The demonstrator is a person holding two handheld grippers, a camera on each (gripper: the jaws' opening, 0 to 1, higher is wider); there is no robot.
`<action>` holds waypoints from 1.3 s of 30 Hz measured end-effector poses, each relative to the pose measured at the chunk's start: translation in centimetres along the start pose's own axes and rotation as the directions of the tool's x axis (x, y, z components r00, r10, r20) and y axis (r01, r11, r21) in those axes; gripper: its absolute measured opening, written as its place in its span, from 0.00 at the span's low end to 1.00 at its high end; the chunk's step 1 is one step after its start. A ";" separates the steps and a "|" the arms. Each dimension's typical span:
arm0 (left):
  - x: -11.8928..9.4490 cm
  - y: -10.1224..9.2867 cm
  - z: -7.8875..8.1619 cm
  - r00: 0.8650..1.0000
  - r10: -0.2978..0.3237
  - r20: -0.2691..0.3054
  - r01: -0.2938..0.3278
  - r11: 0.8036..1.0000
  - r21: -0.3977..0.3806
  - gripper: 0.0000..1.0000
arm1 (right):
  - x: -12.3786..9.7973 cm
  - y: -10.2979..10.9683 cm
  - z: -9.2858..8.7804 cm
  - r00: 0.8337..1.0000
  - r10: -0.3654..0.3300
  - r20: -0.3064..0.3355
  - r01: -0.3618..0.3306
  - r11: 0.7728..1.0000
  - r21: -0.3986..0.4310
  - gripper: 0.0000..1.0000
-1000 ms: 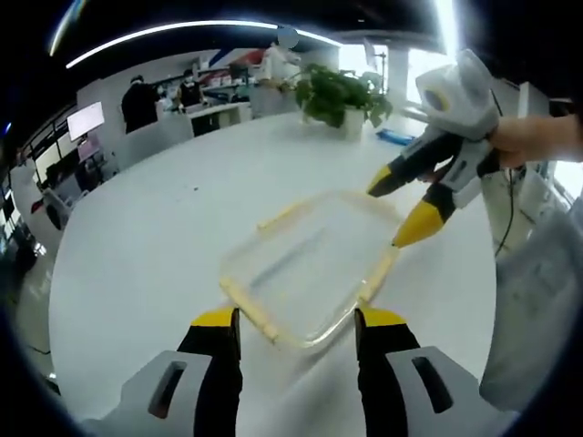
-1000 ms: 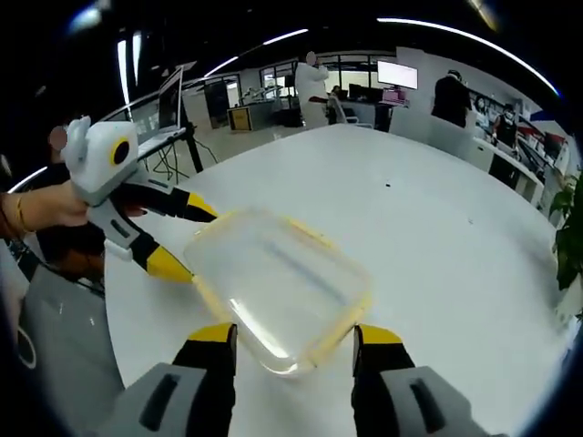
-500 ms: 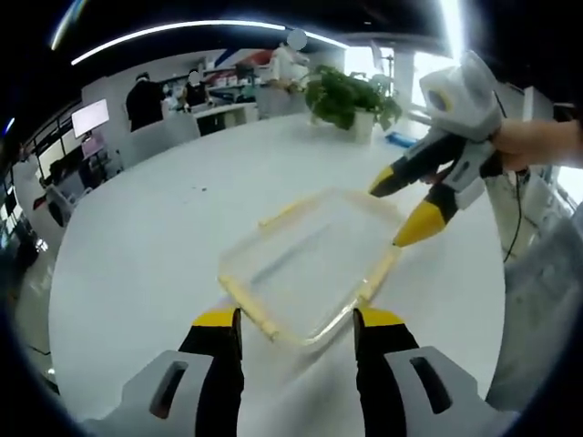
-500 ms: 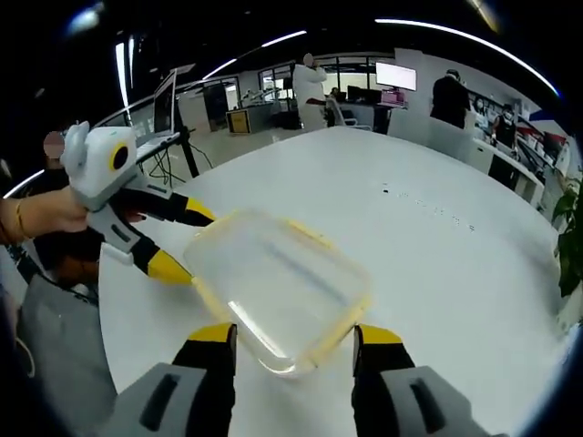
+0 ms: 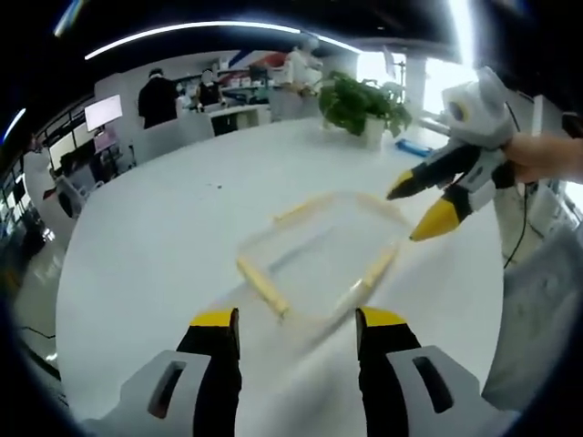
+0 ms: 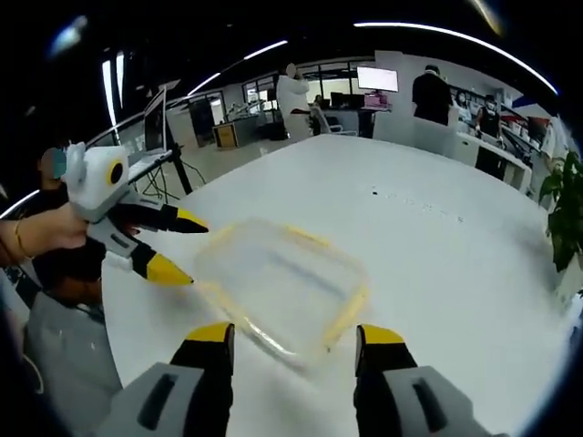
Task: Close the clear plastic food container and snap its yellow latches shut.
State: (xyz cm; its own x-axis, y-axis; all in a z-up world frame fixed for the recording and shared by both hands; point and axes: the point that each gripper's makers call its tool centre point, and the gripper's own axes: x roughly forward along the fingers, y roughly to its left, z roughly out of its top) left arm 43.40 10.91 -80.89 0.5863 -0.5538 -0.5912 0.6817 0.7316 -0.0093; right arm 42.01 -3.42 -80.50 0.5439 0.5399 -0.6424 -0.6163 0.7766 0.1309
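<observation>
- Left gripper view: my left gripper (image 5: 293, 320) hangs spread wide, nothing between its jaws, just short of the near edge of the clear container (image 5: 319, 253). It lies flat on the white round table (image 5: 146, 228), lid apparently on. I judge the spread jaws are lined up to press the near yellow latch (image 5: 262, 286).
- Same view: my right gripper (image 5: 421, 208), jaws parted and empty, hovers at the container's far right corner, close but not clearly touching. Blur hides whether any latch is snapped.
- Room: bare tabletop to the left and beyond; a potted plant (image 5: 363, 102) stands well apart at the far edge.
- Right gripper view: the right gripper (image 6: 293, 332) is near one short side of the container (image 6: 284, 280), the left gripper (image 6: 173, 246) at the opposite side, likely bracketing it against sliding.
- The table edge runs close behind both grippers.
</observation>
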 end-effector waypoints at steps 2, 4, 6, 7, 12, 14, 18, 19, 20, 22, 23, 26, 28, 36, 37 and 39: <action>-0.3 0.1 -0.4 1.000 0.007 0.003 -0.007 1.000 -0.014 0.45 | -0.5 0.3 0.0 1.000 0.002 0.006 -0.002 1.000 -0.001 0.52; -0.6 0.2 -0.8 1.000 0.013 -0.004 -0.013 1.000 -0.023 0.45 | -1.0 0.5 -0.1 1.000 0.003 0.010 -0.003 1.000 0.000 0.53; -1.3 0.2 -0.8 1.000 0.027 0.009 -0.027 0.999 -0.032 0.46 | -1.8 0.7 -0.1 1.000 0.001 0.019 -0.001 1.000 -0.002 0.53; -1.7 0.2 -0.8 0.999 0.031 0.020 -0.030 0.999 -0.045 0.46 | -2.1 0.9 -0.1 1.000 0.000 0.022 0.000 1.000 0.000 0.54; -3.8 -0.5 -0.3 0.998 0.030 0.060 -0.024 0.995 -0.101 0.48 | -3.6 1.8 -0.4 0.999 0.002 0.043 -0.002 1.000 0.002 0.54; -4.6 -0.8 -0.2 0.996 0.037 0.076 -0.029 0.993 -0.110 0.49 | -4.0 2.2 -0.4 0.999 0.003 0.051 -0.003 1.000 -0.001 0.55; -5.7 -0.8 0.0 0.992 0.051 0.114 -0.038 0.992 -0.119 0.51 | -4.6 3.0 -0.1 0.996 0.009 0.092 -0.012 1.000 0.027 0.58; -6.0 -0.9 0.1 0.990 0.057 0.127 -0.041 0.992 -0.123 0.51 | -4.7 3.1 0.0 0.994 0.002 0.107 -0.005 1.000 0.026 0.58; -6.3 -0.9 0.2 0.989 0.061 0.138 -0.044 0.992 -0.122 0.52 | -4.9 3.2 0.0 0.993 -0.002 0.116 -0.001 1.000 0.024 0.59; -6.9 -1.0 0.4 0.984 0.067 0.164 -0.047 0.992 -0.119 0.54 | -5.3 3.5 0.4 0.988 -0.007 0.154 0.003 1.000 0.027 0.59; -7.1 -1.0 0.4 0.983 0.070 0.171 -0.050 0.992 -0.120 0.56 | -5.4 3.5 0.6 0.985 -0.012 0.173 0.006 0.999 0.035 0.59; -8.1 -1.1 0.5 0.975 0.078 0.207 -0.052 0.990 -0.132 0.58 | -6.2 3.8 1.0 0.971 -0.042 0.236 0.026 0.997 0.071 0.60; -8.9 -1.0 0.9 0.965 0.095 0.246 -0.059 0.987 -0.148 0.60 | -6.7 4.2 0.9 0.964 -0.049 0.262 0.032 0.997 0.069 0.60; -10.8 -1.2 1.0 0.948 0.121 0.295 -0.072 0.982 -0.173 0.66 | -7.8 5.0 -0.1 0.951 -0.074 0.300 0.047 0.994 0.094 0.66; -11.1 -1.3 1.0 0.946 0.126 0.298 -0.075 0.982 -0.175 0.66 | -7.9 5.1 -0.3 0.951 -0.079 0.300 0.051 0.994 0.098 0.66; -11.5 -1.3 0.9 0.943 0.131 0.305 -0.079 0.981 -0.179 0.66 | -8.2 5.4 -0.6 0.950 -0.081 0.303 0.054 0.994 0.095 0.67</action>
State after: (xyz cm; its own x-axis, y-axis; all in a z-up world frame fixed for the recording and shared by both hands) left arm 36.21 15.99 -73.32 0.7761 -0.5475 -0.3129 0.5439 0.8323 -0.1072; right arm 33.90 -3.85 -74.97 0.7386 0.5484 -0.3920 -0.5290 0.8320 0.1671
